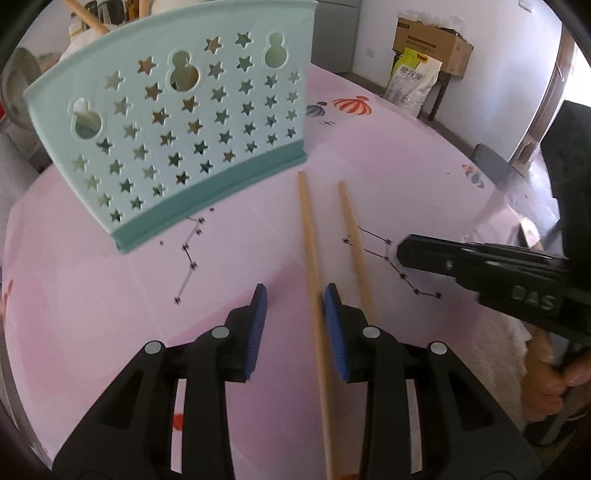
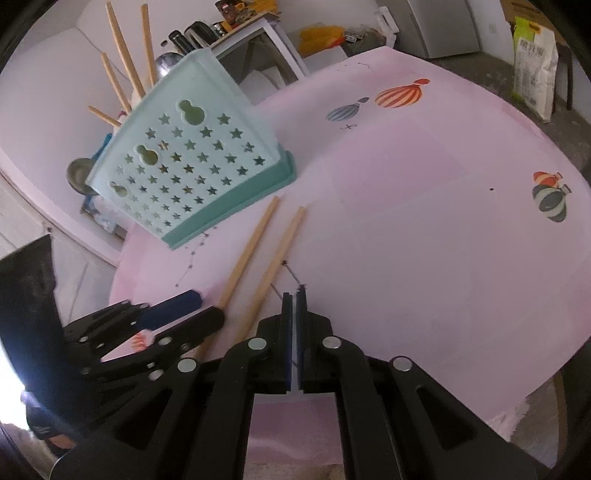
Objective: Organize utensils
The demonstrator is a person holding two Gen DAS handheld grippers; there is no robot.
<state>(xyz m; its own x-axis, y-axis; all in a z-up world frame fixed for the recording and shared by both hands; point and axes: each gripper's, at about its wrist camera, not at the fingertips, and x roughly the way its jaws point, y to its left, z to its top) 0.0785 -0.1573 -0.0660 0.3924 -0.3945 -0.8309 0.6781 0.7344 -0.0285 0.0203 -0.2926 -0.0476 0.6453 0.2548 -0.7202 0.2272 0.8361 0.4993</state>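
Two wooden chopsticks lie side by side on the pink tablecloth. The left chopstick runs between the open jaws of my left gripper, close to the right pad; the jaws do not grip it. The right chopstick lies just outside that gripper. A mint green utensil holder with star holes stands beyond the chopsticks and holds several chopsticks. My right gripper is shut and empty, hovering right of the chopsticks; it also shows in the left wrist view.
The pink tablecloth carries balloon prints. A cardboard box and a bag stand beyond the table. Kitchen items sit behind the holder. The table edge is near at the lower right.
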